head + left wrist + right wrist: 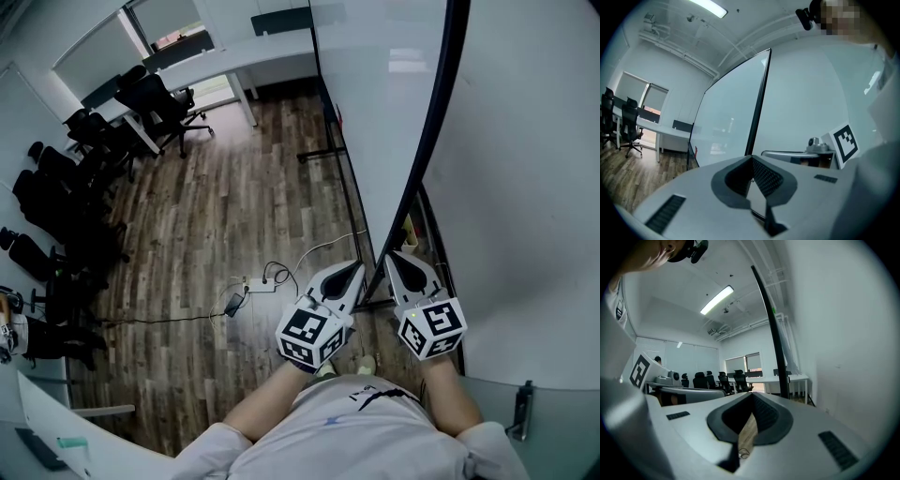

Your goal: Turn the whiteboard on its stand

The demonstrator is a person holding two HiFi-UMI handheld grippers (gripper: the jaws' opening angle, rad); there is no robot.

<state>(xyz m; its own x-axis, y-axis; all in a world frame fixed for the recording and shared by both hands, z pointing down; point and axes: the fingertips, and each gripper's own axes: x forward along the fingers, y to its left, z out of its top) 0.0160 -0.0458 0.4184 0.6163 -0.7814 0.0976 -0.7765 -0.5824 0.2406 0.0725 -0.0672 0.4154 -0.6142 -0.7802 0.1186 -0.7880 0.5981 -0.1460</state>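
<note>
Head view: I hold the left tongs (pixel 354 269) and right tongs (pixel 395 256) either side of the whiteboard (pixel 375 122), flanking its dark edge, probably to swing it.

Left gripper view: jaws pressed together, empty. The board edge stands just ahead.

Right gripper view: jaws pressed together, empty. The board face is immediately to the right.

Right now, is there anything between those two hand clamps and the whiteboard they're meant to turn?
Nothing visible does. The left gripper and the right gripper, both shut and empty, sit either side of the whiteboard at its near dark edge, with only air ahead. A power strip lies on the floor off to the left.
</note>
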